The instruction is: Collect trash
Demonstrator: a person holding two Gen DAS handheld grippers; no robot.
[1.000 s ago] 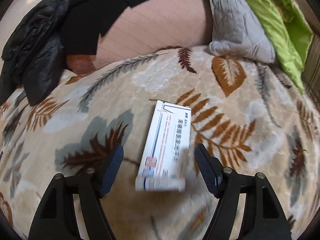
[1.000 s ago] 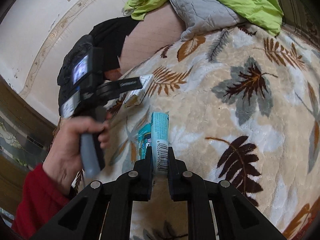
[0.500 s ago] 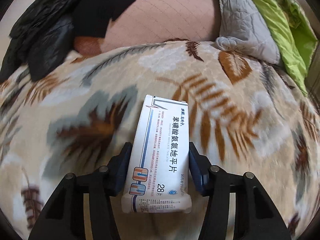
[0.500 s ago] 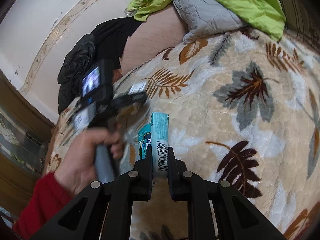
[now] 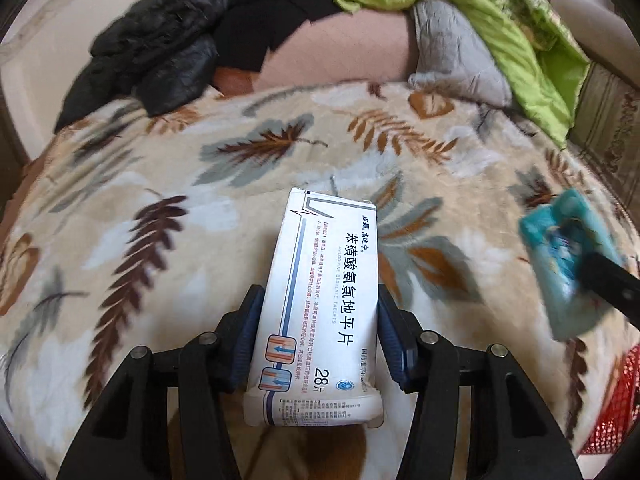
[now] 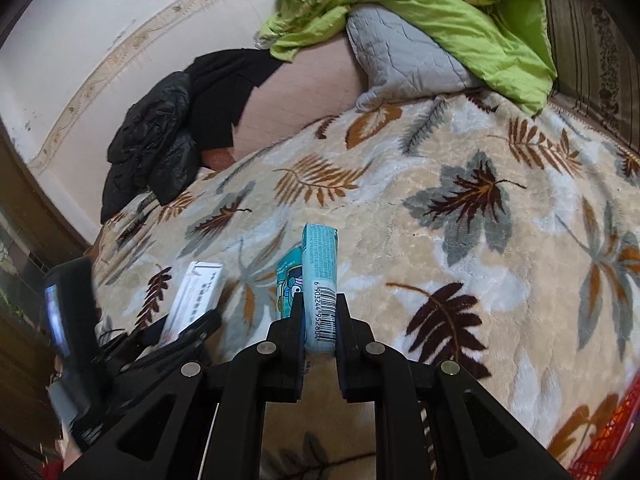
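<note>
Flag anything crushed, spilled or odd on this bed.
The white cardboard medicine box clamped in the left tool looks dented and rounded at its near end. The teal carton in the right tool looks intact. No spill shows.

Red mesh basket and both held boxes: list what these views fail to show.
- Red mesh basket: both wrist views cut it at the lower right edge, contents unseen.
- Teal carton: motion-blurred in the left wrist view, print unreadable.
- White medicine box: right wrist view, lower part hidden behind the left gripper.
</note>
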